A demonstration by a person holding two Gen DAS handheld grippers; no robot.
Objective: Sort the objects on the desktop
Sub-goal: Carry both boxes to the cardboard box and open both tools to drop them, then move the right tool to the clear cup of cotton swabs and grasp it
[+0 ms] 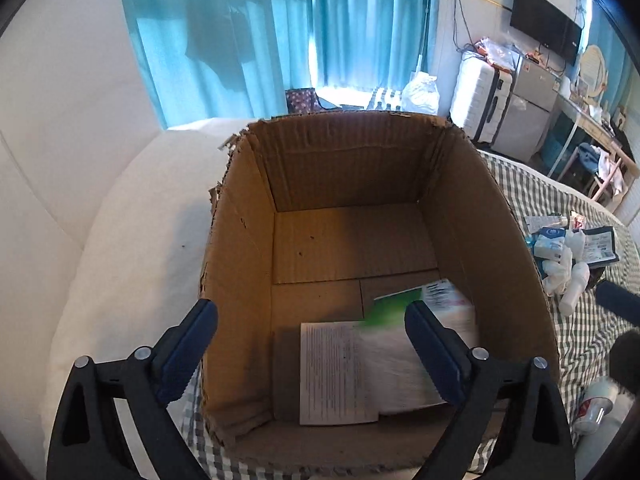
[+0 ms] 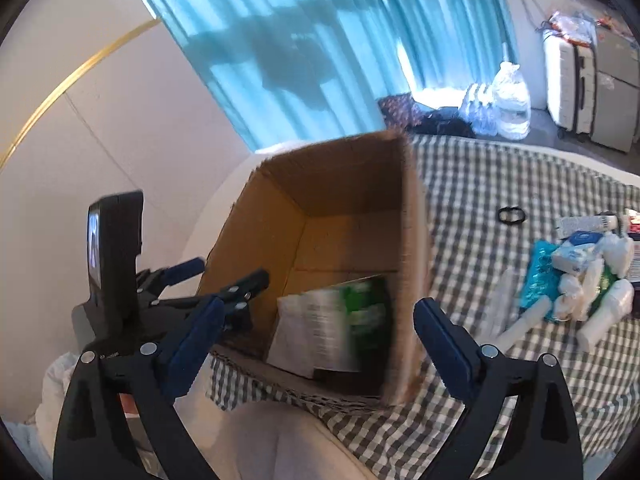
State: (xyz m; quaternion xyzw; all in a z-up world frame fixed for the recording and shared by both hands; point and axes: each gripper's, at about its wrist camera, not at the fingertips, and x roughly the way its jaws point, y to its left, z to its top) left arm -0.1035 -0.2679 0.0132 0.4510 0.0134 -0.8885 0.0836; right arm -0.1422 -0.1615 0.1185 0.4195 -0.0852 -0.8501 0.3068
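My bed, under its grey-and-white checked cover, carries everything here, with teal curtains hanging behind it. The biggest thing on it is the open cardboard box, standing upright with ragged torn edges along its rim. Inside, flat on the bottom toward the near right corner, lies a printed paper sheet, and partly over it sits a blurred green-and-white packet; I cannot read its label.

My left tongs hang over the box's near edge, spread wide with nothing between the blue pads, one finger outside the left wall and one over the contents. My right tongs are spread just as wide and pinch nothing, pointed into the box from its near side.

Well apart from the box, on the cover to its right, sits a heap of small white bottles and packets. Between heap and box lies a small black hair tie.
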